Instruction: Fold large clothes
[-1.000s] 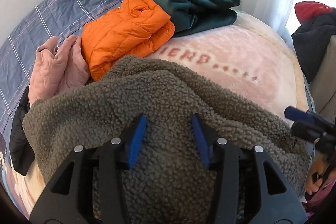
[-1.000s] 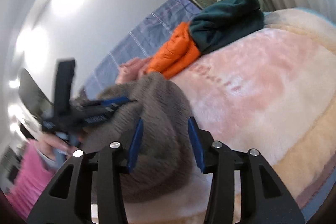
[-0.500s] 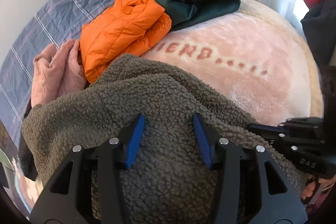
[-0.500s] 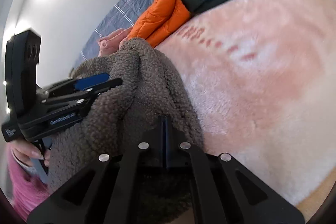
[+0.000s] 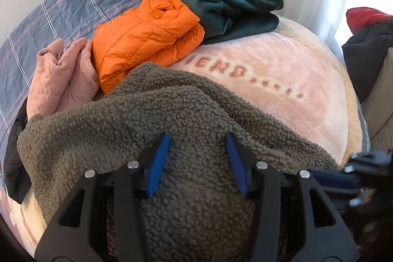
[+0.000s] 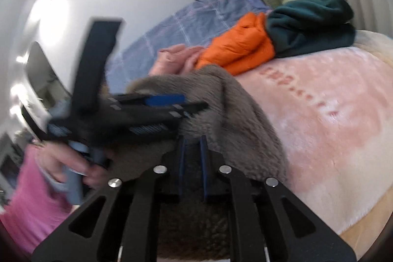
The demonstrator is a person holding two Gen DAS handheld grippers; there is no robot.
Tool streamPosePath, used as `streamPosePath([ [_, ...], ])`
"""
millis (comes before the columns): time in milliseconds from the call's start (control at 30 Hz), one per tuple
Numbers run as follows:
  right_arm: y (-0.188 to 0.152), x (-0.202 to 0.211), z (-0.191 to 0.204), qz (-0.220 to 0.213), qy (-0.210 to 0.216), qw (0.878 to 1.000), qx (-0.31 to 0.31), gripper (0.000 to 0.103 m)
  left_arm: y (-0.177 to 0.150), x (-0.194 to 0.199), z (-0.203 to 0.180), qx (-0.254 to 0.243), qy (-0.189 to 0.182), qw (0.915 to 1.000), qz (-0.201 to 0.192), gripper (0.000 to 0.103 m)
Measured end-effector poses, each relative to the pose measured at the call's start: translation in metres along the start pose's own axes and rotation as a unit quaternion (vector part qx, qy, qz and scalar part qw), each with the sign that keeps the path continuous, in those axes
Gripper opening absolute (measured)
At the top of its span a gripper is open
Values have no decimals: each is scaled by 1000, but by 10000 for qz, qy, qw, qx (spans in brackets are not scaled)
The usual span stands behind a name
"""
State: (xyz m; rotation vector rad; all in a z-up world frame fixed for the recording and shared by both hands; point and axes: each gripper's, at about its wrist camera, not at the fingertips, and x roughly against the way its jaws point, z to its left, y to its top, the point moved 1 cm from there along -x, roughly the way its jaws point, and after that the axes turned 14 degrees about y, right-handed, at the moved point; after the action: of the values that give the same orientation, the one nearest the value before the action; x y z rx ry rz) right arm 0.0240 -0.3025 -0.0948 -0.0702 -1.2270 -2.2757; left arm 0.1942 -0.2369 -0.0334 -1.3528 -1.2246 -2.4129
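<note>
Left wrist view: left tool (image 5: 197,139) spread wide over the grey sherpa fleece (image 5: 147,119); right tool (image 6: 192,139) pinches its fold.

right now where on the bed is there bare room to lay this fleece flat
Free: the pink blanket right of the grey fleece, out to its cream edge. Crowded: the back-left, where the orange puffer jacket, dark green fleece and pink quilted garment sit bunched together.

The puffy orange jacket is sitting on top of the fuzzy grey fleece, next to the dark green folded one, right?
Not quite. The puffy orange jacket lies on the bed behind the fuzzy grey fleece, whose edge overlaps it, not on top of it. The left wrist view shows this. It is indeed next to the dark green folded garment.
</note>
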Motion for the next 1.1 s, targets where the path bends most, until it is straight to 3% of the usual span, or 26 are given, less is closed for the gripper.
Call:
streamPosePath([
  [100,-4,-2,-2,-55,-138,9999,-23,12,0,1,0,19,-17,10000,-10,50],
  [133,-3,-3,0,-65,-260,9996,39,23,0,2,-1,18,-7,10000,-32,50],
  [167,-7,-1,1,-72,-584,9982,129,43,-1,3,1,35,-20,10000,-55,50],
  [200,-10,2,1,-100,-683,9975,132,47,-1,5,4,78,-61,9999,-76,50],
  [233,-12,1,-7,-81,-524,9986,-6,50,-1,7,10,182,-167,9997,-78,50],
  [267,-13,1,-13,-56,-365,9992,-170,51,0,12,20,373,-301,9988,-112,51],
  [300,-12,2,-20,-26,-207,9991,-366,51,2,16,29,543,-296,9980,-140,44],
  [333,-12,2,-23,-5,-145,9989,-445,51,4,19,37,658,-152,9976,-171,32],
  [367,-12,2,-21,0,-207,9992,-348,51,6,22,45,739,52,9970,-225,30],
  [433,-13,1,-13,-18,-346,9993,-147,51,16,28,66,869,449,9945,-382,30],
  [533,-14,-1,-13,-47,-325,9994,-142,53,23,21,92,1086,588,9918,-341,31],
  [600,-13,-2,-17,-42,-252,9995,-197,55,17,-5,99,978,984,9903,-36,44],
  [667,-12,-7,-16,24,-167,9997,-161,58,-1,-56,97,782,898,9908,651,44],
  [700,-11,-10,-12,9,-254,9996,-84,59,-6,-67,97,801,896,9901,725,44],
  [767,-10,-13,-7,-55,-442,9990,52,61,-3,-63,99,883,885,9899,663,44],
  [900,-11,-11,-11,-60,-341,9994,-10,62,-2,-56,101,959,810,9906,543,42],
  [1000,-12,-8,-11,-94,-324,9994,-13,63,-2,-31,114,1288,561,9898,227,42],
  [1100,-14,-5,-13,-130,-293,9994,-85,64,-3,10,141,1837,321,9818,-352,44],
])
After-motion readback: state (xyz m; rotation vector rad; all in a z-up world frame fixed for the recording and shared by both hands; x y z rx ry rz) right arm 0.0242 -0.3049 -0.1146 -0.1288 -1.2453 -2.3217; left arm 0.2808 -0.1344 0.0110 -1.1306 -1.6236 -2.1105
